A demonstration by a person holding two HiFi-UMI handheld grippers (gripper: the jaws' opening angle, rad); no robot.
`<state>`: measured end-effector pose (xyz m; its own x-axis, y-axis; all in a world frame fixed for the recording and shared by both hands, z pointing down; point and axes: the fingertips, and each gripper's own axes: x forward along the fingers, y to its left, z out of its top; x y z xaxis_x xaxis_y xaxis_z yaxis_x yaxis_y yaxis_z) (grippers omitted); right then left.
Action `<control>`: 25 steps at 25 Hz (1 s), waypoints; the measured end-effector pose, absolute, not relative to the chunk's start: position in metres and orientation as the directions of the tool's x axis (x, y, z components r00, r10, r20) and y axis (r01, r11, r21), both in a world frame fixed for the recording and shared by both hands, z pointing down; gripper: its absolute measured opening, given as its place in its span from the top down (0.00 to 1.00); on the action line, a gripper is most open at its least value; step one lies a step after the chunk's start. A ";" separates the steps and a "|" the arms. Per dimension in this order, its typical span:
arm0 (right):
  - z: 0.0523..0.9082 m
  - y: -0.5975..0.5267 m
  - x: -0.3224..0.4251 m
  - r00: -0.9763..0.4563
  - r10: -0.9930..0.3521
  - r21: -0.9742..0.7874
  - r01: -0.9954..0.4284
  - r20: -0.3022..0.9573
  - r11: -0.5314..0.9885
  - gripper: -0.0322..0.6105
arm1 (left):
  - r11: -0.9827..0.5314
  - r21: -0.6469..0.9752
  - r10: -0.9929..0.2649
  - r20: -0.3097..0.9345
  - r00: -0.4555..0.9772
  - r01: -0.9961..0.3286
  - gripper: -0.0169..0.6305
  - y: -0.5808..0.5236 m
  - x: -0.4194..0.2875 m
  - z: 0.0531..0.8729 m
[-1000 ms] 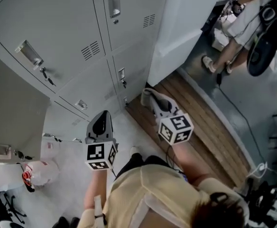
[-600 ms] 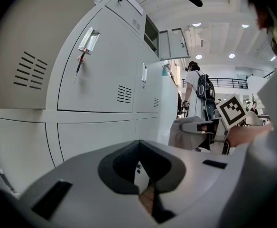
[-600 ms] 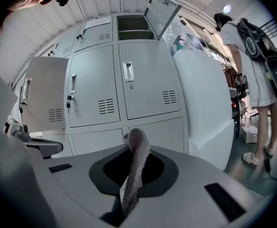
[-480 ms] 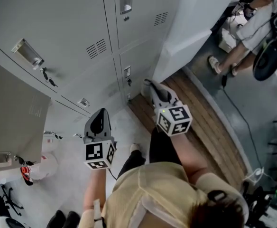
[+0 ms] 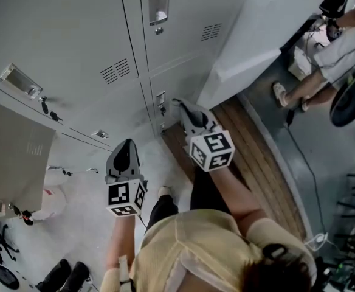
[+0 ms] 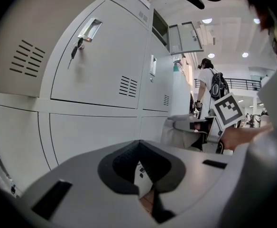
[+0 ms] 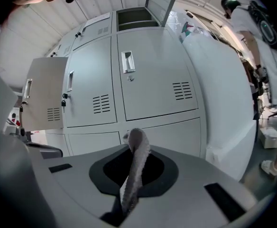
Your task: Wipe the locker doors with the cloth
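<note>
The grey locker doors [image 5: 92, 35] fill the upper left of the head view, and they also stand ahead of both grippers as locker doors [image 7: 152, 80] and locker doors [image 6: 105, 75]. My right gripper [image 5: 188, 119] is shut on a grey cloth [image 5: 183, 109], held close to the latch of a lower door [image 5: 160, 98]. In the right gripper view the cloth [image 7: 136, 163] stands up between the jaws. My left gripper [image 5: 125, 158] hangs lower and to the left, shut with nothing in it, a little off the doors.
One locker door [image 5: 13, 157] stands open at the left. Keys [image 5: 44, 105] hang from a lock. A white panel [image 5: 256, 35] juts out right of the lockers above a wooden floor strip [image 5: 256, 169]. A person [image 5: 323, 47] stands at top right. A red-and-white bag [image 5: 47, 202] lies on the floor.
My right gripper has moved left with the cloth, closer to the lower locker door's latch. The left gripper has barely moved. The head view has shifted a little.
</note>
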<state>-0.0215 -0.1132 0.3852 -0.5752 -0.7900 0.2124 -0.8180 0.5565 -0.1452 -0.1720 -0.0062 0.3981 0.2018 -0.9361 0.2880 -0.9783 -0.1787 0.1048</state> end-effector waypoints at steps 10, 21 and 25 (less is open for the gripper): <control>0.396 -0.163 -0.055 -0.684 -0.700 -0.142 -0.728 0.204 0.671 0.93 | -0.072 0.102 -0.949 0.299 0.100 -0.992 0.99 -0.043 -0.169 0.407; 0.413 -0.195 -0.073 -0.749 -0.632 -0.107 -0.657 0.198 0.746 0.93 | -0.016 0.095 -0.951 0.306 0.045 -0.995 0.99 -0.078 -0.165 0.419; 0.412 -0.205 -0.061 -0.740 -0.644 -0.108 -0.669 0.195 0.736 0.93 | -0.019 0.100 -0.951 0.307 0.049 -0.995 0.99 -0.091 -0.160 0.423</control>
<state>-0.0614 -0.2054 0.4120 -0.7397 -0.6440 0.1952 -0.6688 0.7355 -0.1082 -0.1601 -0.0906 0.4226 0.0486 -0.9506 0.3066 -0.9948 -0.0187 0.0997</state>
